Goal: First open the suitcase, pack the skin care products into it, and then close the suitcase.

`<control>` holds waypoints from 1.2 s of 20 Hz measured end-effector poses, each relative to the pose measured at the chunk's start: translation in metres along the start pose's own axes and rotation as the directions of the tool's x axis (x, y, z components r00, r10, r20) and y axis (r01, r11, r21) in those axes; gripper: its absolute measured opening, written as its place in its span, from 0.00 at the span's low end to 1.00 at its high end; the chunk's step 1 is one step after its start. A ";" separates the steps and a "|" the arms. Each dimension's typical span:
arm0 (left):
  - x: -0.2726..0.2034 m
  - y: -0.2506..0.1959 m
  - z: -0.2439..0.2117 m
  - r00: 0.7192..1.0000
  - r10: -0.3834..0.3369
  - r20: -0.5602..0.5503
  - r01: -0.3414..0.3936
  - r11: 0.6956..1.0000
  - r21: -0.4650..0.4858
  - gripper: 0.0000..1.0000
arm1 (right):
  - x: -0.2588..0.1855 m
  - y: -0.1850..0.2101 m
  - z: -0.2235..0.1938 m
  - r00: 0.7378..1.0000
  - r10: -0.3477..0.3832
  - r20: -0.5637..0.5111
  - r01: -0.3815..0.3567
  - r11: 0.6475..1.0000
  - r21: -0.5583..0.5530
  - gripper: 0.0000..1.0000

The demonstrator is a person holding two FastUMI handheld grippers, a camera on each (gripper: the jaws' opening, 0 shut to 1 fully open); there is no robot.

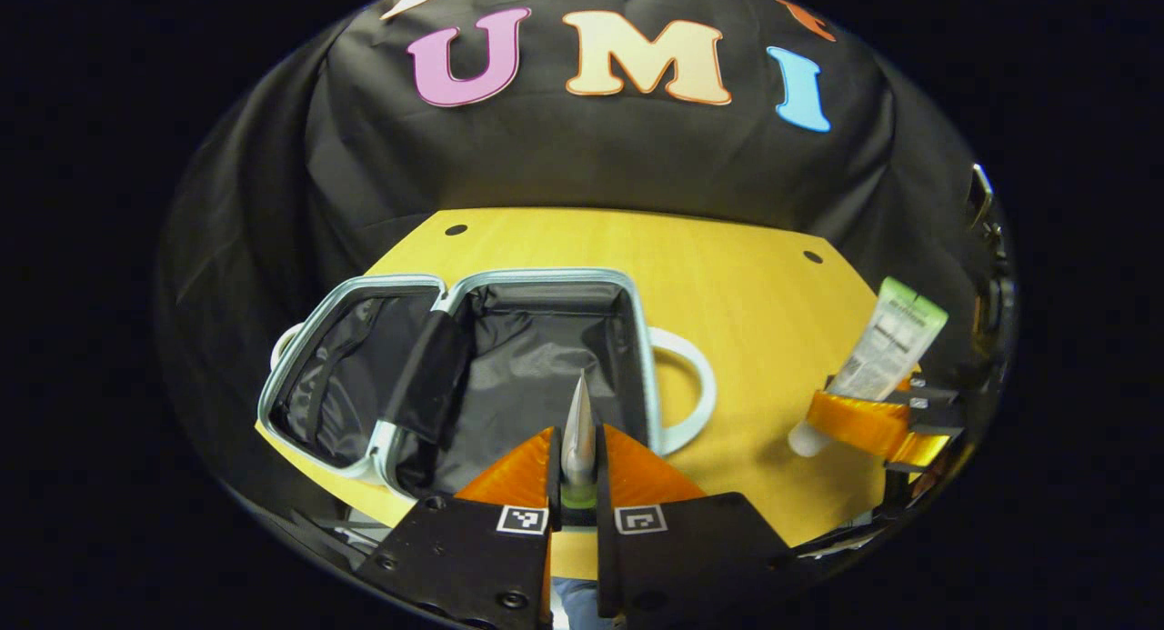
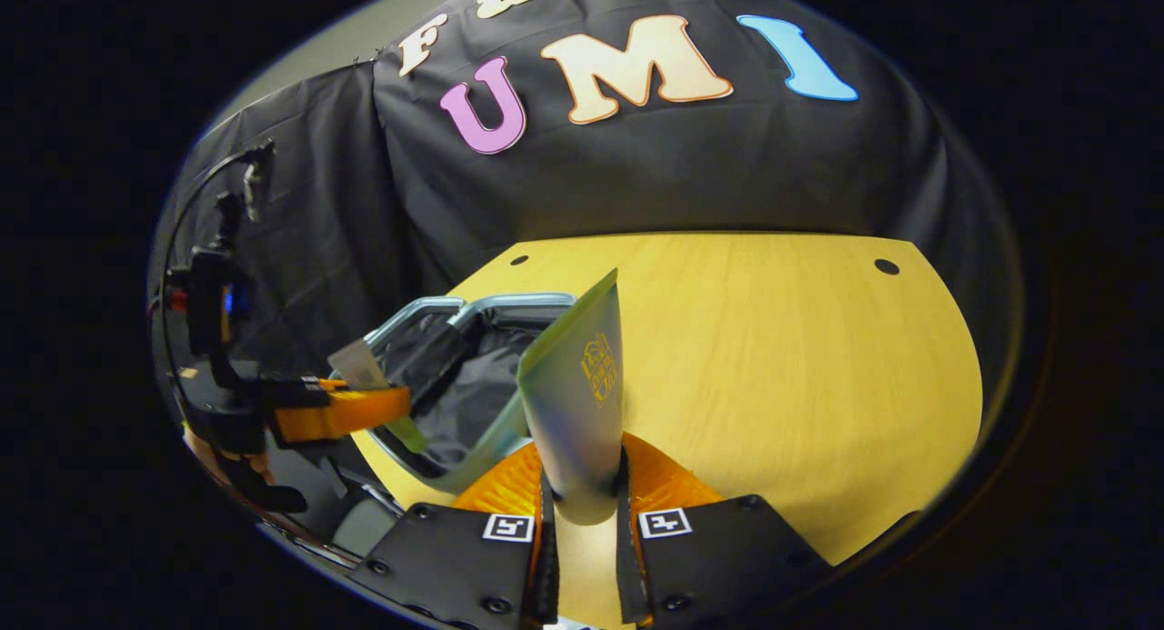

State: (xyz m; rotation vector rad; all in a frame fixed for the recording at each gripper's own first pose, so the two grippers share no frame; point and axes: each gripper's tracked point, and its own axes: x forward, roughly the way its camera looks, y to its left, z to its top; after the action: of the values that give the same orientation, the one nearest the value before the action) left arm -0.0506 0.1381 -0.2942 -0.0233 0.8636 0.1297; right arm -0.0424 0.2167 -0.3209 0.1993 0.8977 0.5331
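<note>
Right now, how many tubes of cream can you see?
2. One tube is pinched in the left gripper above the open suitcase; the other tube is in the right gripper. More may be hidden.

Right tool (image 2: 582, 485) is clamped on a pale green tube (image 2: 577, 394), standing upright over the counter (image 2: 773, 357). Open suitcase (image 2: 446, 375) sits off to the left, other tool (image 2: 364, 407) gripping another tube (image 2: 364, 371).

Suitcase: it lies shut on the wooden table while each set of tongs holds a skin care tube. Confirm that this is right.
Not quite: the suitcase lies open, not shut. The left gripper view shows both halves spread flat on the wooden table, dark lining exposed. The rest stands: the left tongs are shut on a silver tube, and the right tongs are shut on a pale green tube.
</note>
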 end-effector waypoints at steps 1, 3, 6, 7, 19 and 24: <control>0.007 0.010 0.000 1.000 -0.008 -0.014 0.008 1.000 -0.001 0.12 | 0.006 0.011 0.005 1.000 -0.003 -0.005 0.003 1.000 0.005 0.24; 0.025 0.026 0.003 0.999 -0.028 -0.045 0.028 1.000 0.006 0.12 | 0.018 0.037 0.010 1.000 0.012 -0.023 -0.011 0.999 0.039 0.27; 0.052 0.045 -0.007 0.992 -0.056 -0.110 0.059 0.998 0.022 0.12 | 0.038 0.071 0.011 0.999 0.011 -0.053 -0.009 0.999 0.050 0.28; 0.059 0.049 -0.012 0.989 -0.072 -0.133 0.076 0.997 0.025 0.12 | 0.042 0.080 0.012 0.999 0.003 -0.051 -0.001 0.999 0.040 0.27; 0.070 0.061 0.005 0.981 -0.177 -0.080 0.182 0.981 0.065 0.77 | 0.085 0.127 -0.021 0.983 -0.052 -0.175 0.055 0.998 0.011 0.27; 0.042 0.099 0.056 0.985 -0.153 0.079 0.152 0.988 0.021 0.88 | 0.109 0.129 -0.054 0.954 -0.078 -0.288 0.084 0.996 0.009 0.28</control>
State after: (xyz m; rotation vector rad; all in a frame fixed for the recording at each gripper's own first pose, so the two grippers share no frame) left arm 0.0065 0.2452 -0.2870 -0.0698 0.7794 -0.0190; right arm -0.0757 0.3800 -0.3800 0.1042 1.1907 0.4837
